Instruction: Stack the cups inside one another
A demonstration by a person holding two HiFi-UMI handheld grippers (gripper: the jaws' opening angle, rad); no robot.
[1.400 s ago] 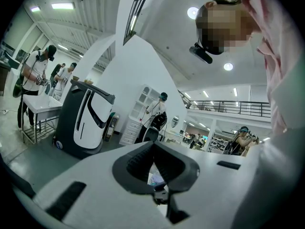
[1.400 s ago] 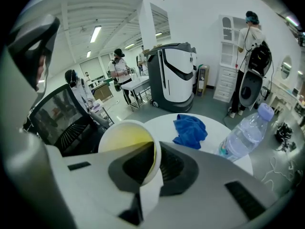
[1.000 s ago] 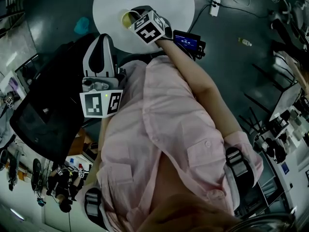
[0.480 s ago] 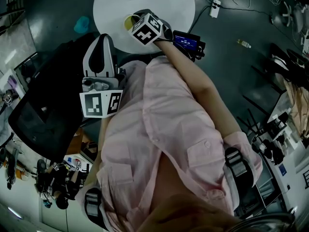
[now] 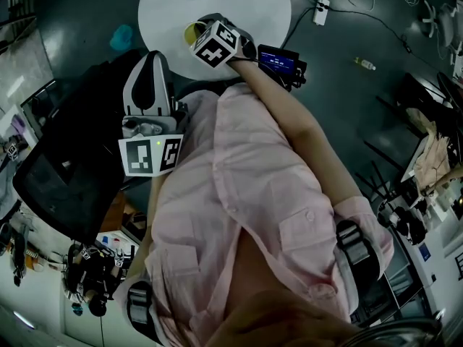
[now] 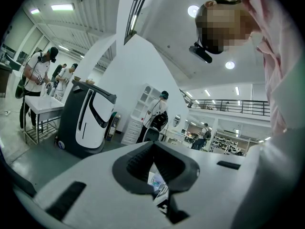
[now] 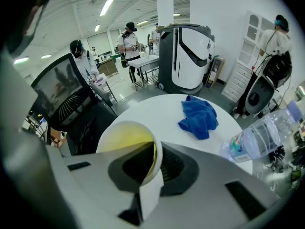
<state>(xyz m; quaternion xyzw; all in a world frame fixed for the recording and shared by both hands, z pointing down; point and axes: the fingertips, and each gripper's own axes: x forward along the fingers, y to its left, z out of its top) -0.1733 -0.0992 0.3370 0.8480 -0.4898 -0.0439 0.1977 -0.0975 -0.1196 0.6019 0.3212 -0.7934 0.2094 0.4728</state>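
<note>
Barely anything has shifted: the right hand-held gripper (image 7: 153, 168) has edged a little to the left over the round white bench (image 7: 157, 106), and its marker cube has turned slightly. Its jaws are pressed onto the wall of a cup (image 7: 125, 138), white outside and yellow inside, with one jaw inside the rim and the other outside. That rim pinch leaves the cup's body free, which suits dropping it into another cup. The cup is tilted, its mouth turned towards the camera, at the near edge of the bench; whether its base touches the top cannot be told.

The left hand-held gripper (image 6: 153, 163) is held up against the person's shirt, pointing away from the bench. Its jaws are pressed together with nothing between them, so it looks parked while the right one works.

A crumpled blue cloth (image 7: 199, 114) and a clear plastic bottle (image 7: 259, 140) lie further back on the bench, well apart from the cup. No second cup shows on the bench. A teal thing (image 5: 123, 37) on the floor beside it may be one, but it is too small to tell.
</note>
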